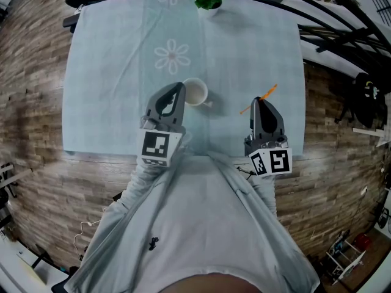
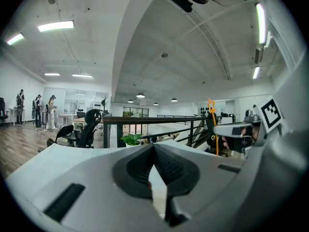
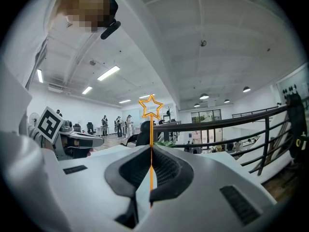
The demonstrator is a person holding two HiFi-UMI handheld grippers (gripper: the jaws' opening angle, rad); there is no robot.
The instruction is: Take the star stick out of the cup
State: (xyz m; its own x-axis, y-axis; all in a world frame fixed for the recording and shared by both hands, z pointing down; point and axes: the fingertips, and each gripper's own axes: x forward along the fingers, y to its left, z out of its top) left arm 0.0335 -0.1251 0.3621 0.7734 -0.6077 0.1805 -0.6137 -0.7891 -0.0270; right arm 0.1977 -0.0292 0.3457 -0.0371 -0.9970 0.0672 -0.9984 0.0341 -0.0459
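Between R tool [image 3: 150, 151] jaws, star stick [image 3: 151, 129] clamped

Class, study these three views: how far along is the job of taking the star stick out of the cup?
Done: the star stick is out of the cup, whose mouth shows no stick in the head view. In hand: the right gripper is shut on the stick's shaft, holding it upright well to the side of the cup. Left: nothing of the removal itself; the stick has only not been set down.

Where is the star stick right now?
In the head view, the star stick is pinched in the fingers of the right gripper at right, out of the cup, which sits to its left.
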